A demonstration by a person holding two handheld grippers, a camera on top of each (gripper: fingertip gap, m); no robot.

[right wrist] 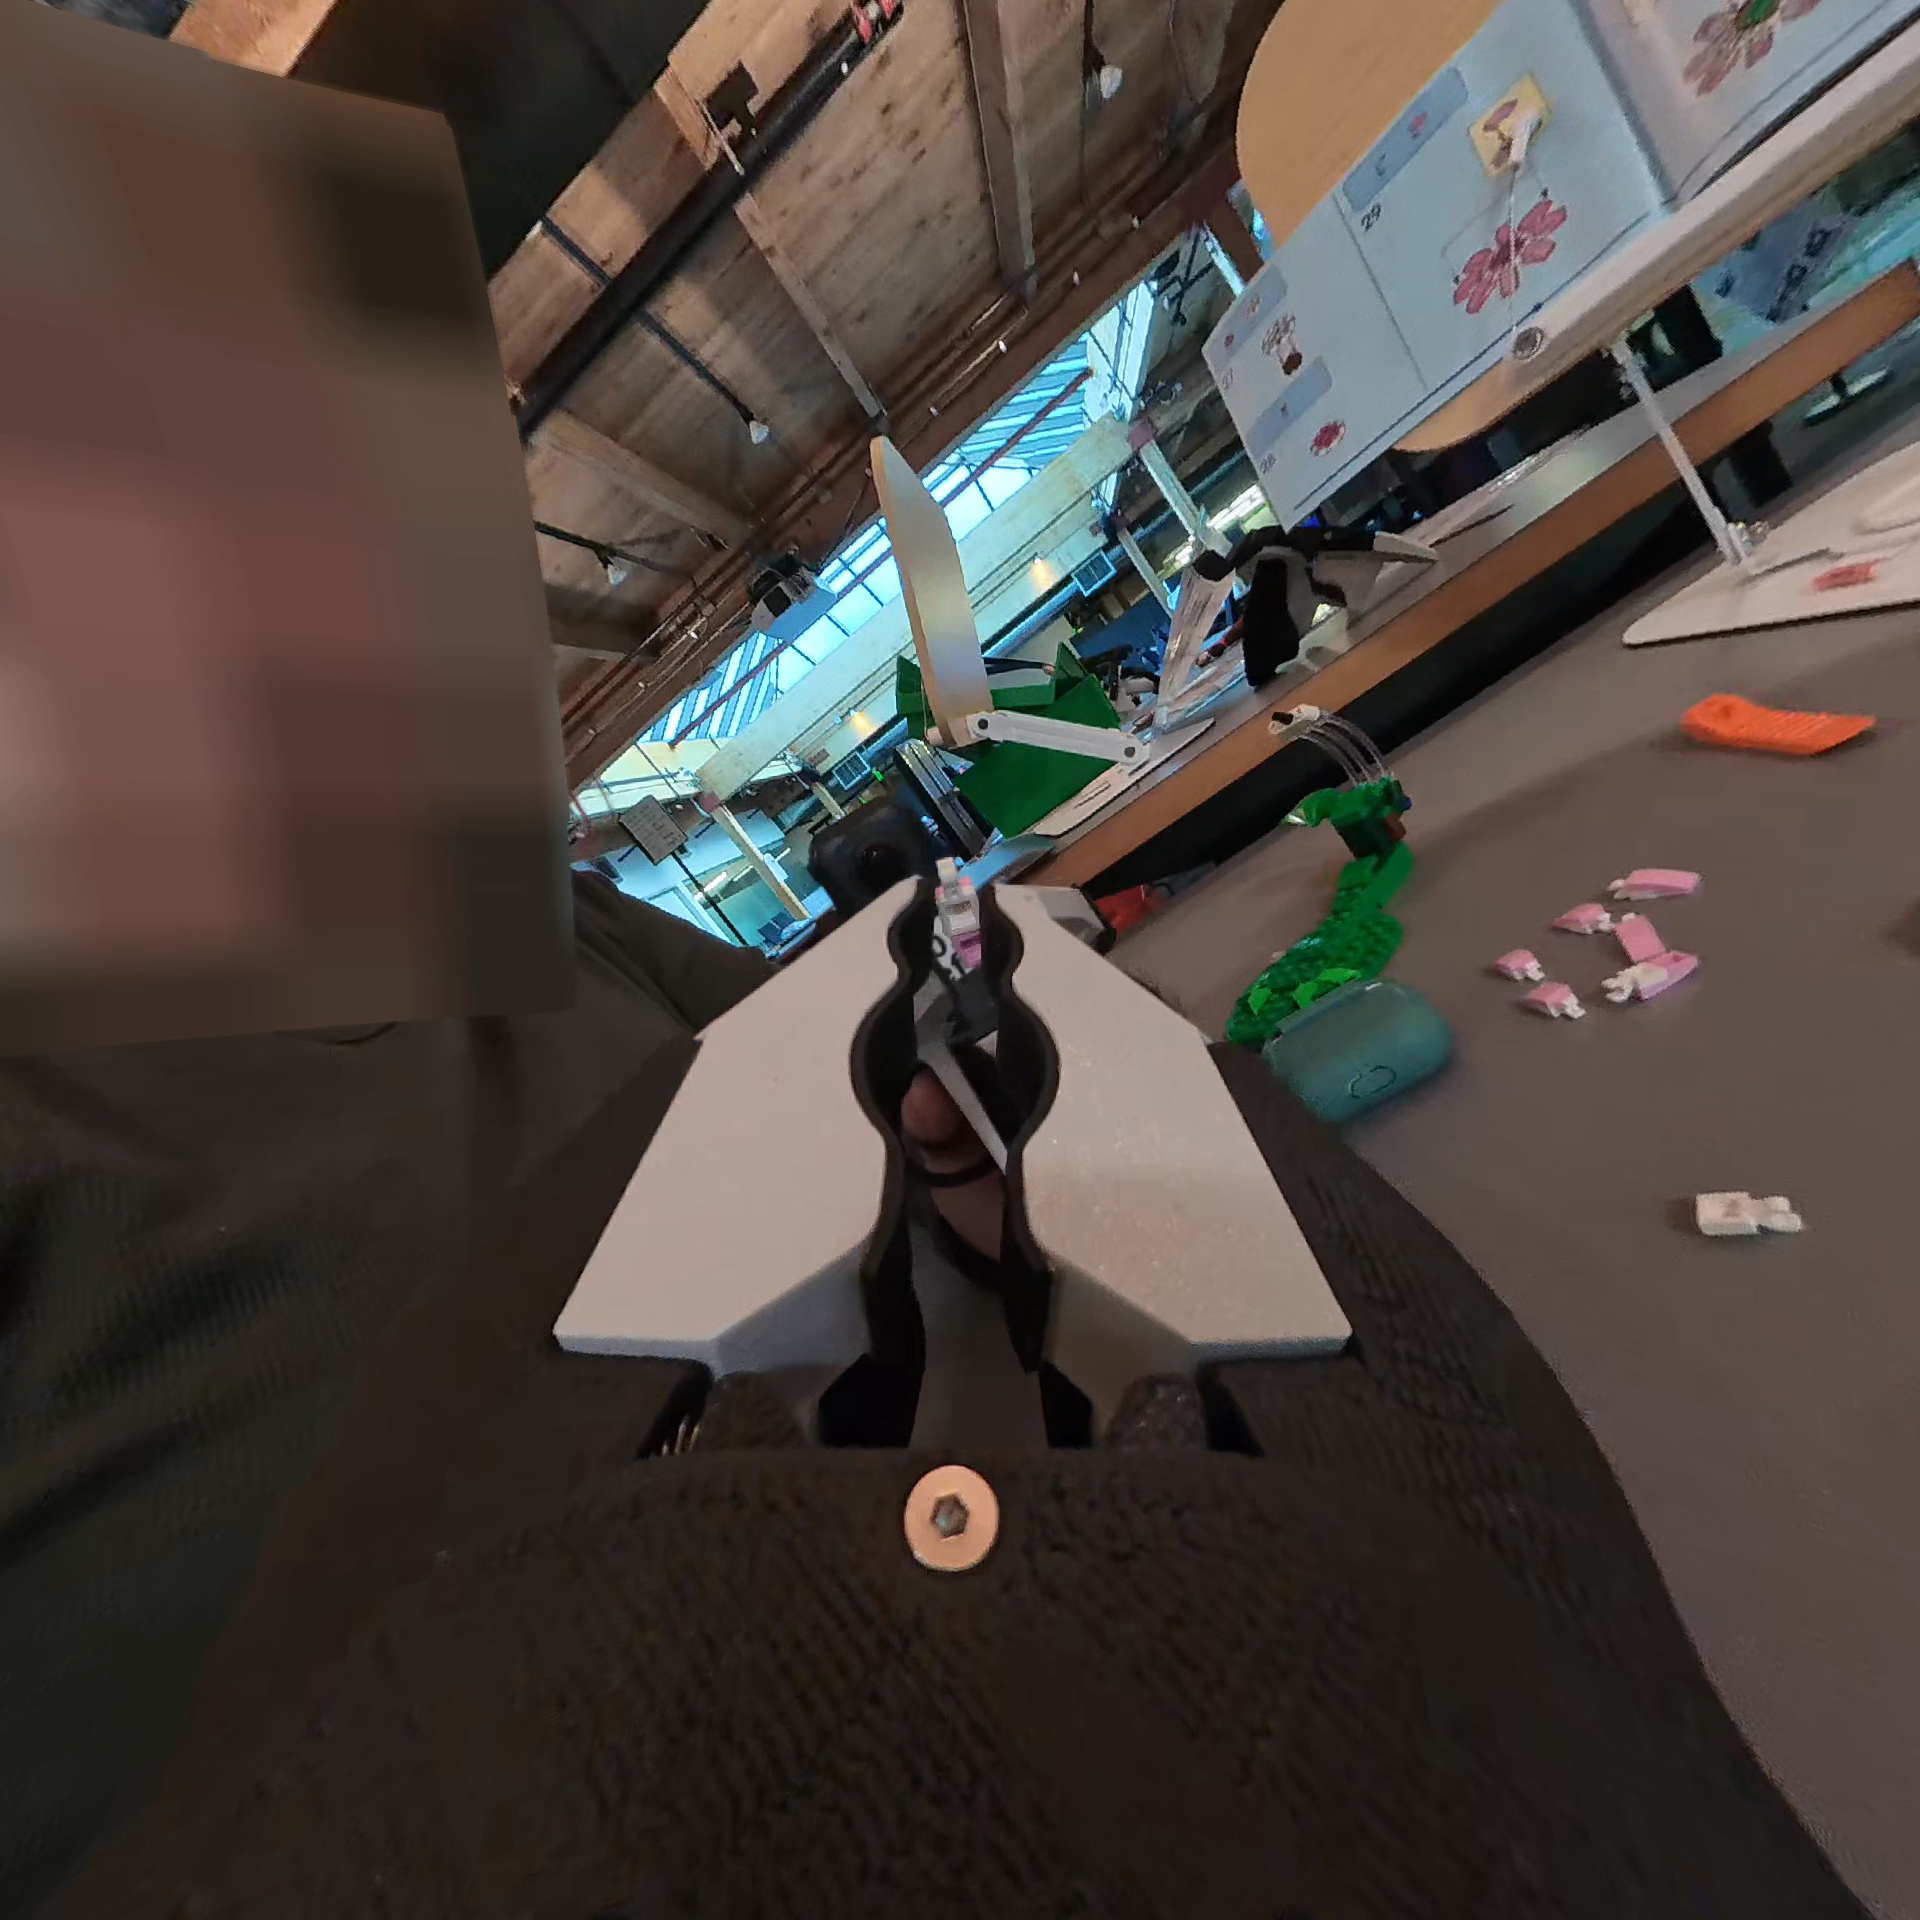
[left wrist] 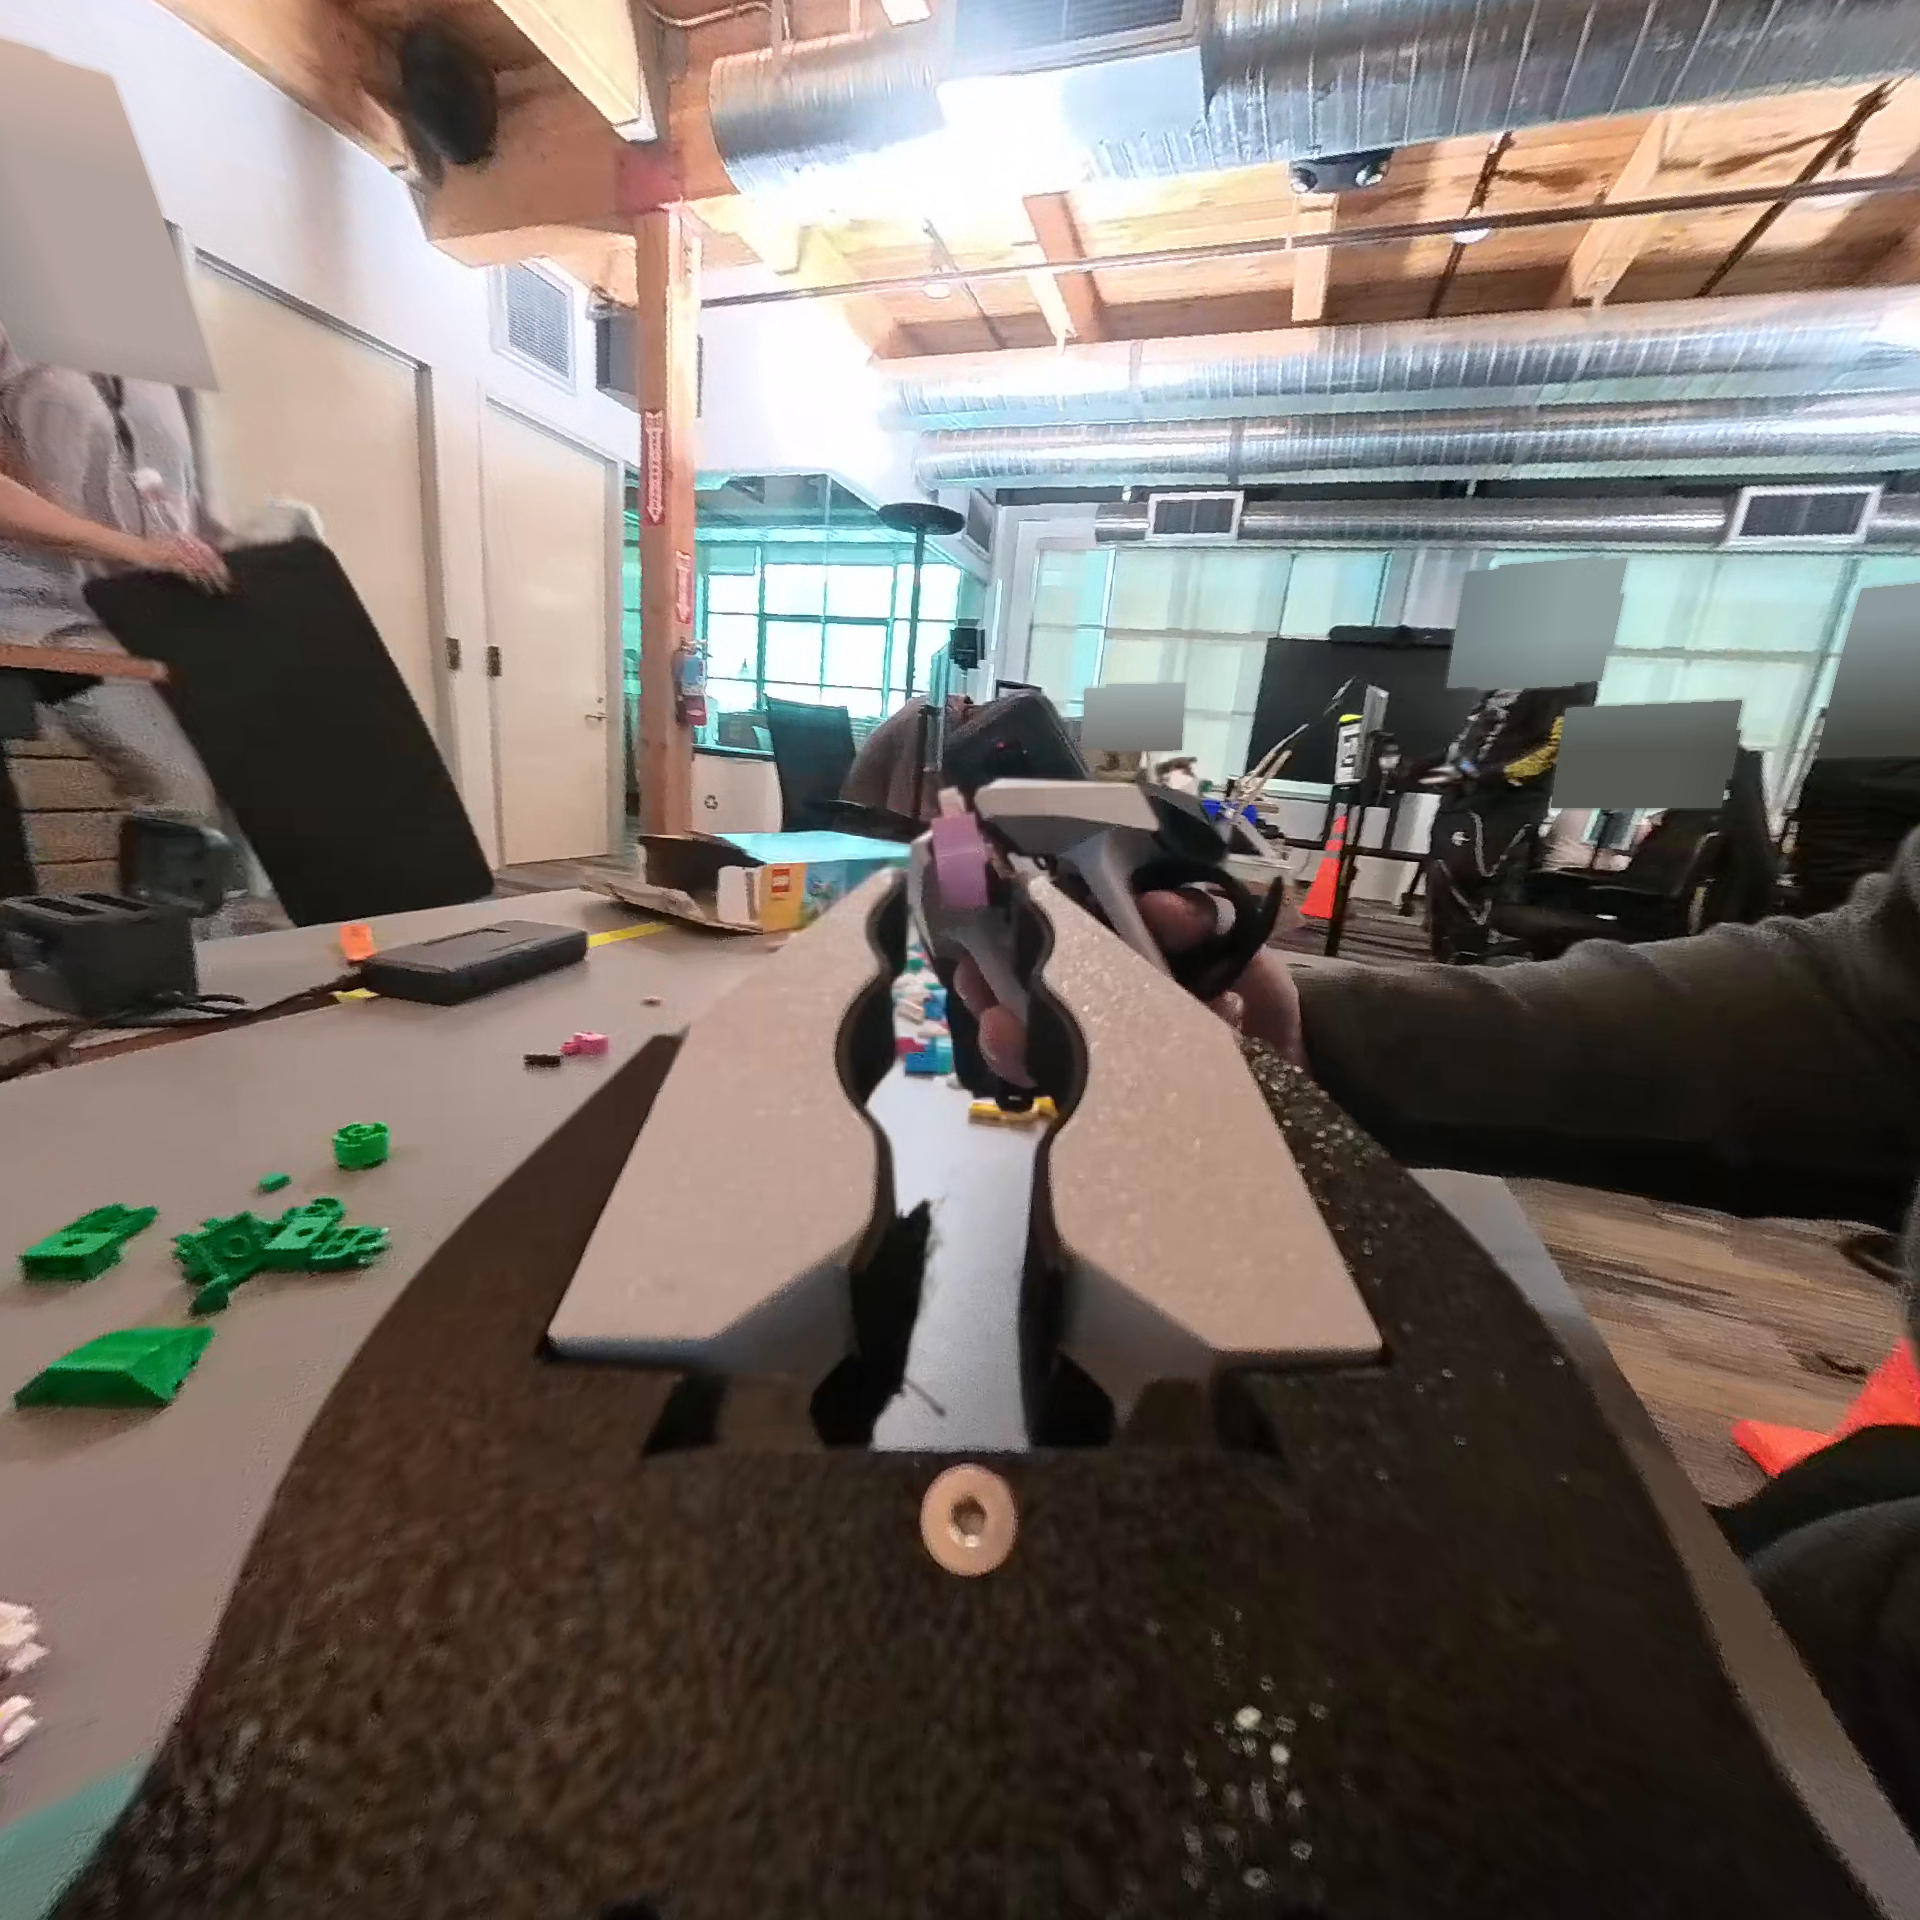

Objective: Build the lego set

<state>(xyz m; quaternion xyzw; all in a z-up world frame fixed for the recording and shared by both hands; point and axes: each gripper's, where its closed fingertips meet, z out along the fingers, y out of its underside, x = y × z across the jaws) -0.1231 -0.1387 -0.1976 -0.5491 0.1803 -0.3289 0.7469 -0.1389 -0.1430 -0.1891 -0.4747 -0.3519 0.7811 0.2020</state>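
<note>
My right gripper (right wrist: pixel 957 896) is shut on a small pink and white lego piece (right wrist: pixel 956 912), held up in the air above the grey table (right wrist: pixel 1558 1403). In the left wrist view this piece (left wrist: pixel 961 868) looks lilac and sits right at the tips of my left gripper (left wrist: pixel 971 894), with the right gripper (left wrist: pixel 987 821) coming in from the right in a hand. The left jaws stand narrowly apart around it. I cannot tell whether they pinch it. A green lego build (right wrist: pixel 1320 935) lies on the table to the right.
Loose green pieces (left wrist: pixel 281 1247) and a green wedge (left wrist: pixel 114 1366) lie at the left, and coloured bricks (left wrist: pixel 925 1039) and the lego box (left wrist: pixel 790 894) lie ahead. Pink petal pieces (right wrist: pixel 1600 945), a teal case (right wrist: pixel 1356 1049), an orange tool (right wrist: pixel 1766 724) and an instruction booklet (right wrist: pixel 1455 239) on a stand are at the right. A person stands at the far left. Only a small space, under 4 cm, lies between the two pairs of fingers.
</note>
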